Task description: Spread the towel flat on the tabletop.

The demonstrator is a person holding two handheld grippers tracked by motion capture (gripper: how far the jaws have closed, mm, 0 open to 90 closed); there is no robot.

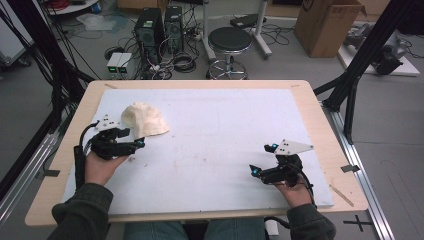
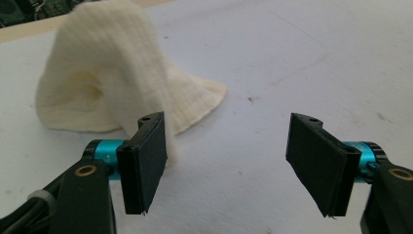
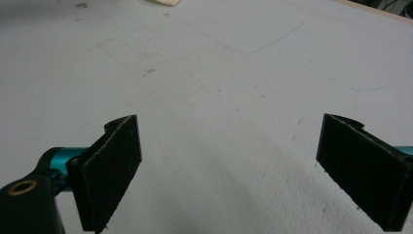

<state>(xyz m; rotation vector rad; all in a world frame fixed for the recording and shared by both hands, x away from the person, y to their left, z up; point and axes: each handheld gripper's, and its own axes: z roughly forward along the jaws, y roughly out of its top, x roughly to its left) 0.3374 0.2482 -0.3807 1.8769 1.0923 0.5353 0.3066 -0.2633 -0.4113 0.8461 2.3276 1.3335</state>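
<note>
A cream knitted cloth (image 1: 145, 120) is seen on the white sheet (image 1: 220, 140) that covers the wooden table (image 1: 320, 125). The cloth is heaped up into a soft mound, with one flat flap spread out on the sheet. In the high view, the left gripper (image 1: 137, 142) is held just beside the near edge of this cloth, and its jaws are pointed toward the middle of the table.

In the left gripper view, the left gripper (image 2: 229, 156) is seen with its jaws wide apart, and only bare sheet lies between them. The cloth (image 2: 112, 83) is placed ahead of the gripper and to the side of its left jaw. A fold of the cloth comes down right at that jaw, but it cannot be told if the pad is touched by it. Nothing is gripped.

The right gripper (image 1: 260, 167) is held low over the sheet, well apart from the cloth, near the person's own edge of the table. In the right gripper view, the right gripper (image 3: 234, 165) is also seen with jaws wide apart, and nothing is held. A small corner of the cloth (image 3: 165, 2) is visible far ahead of it.
</note>
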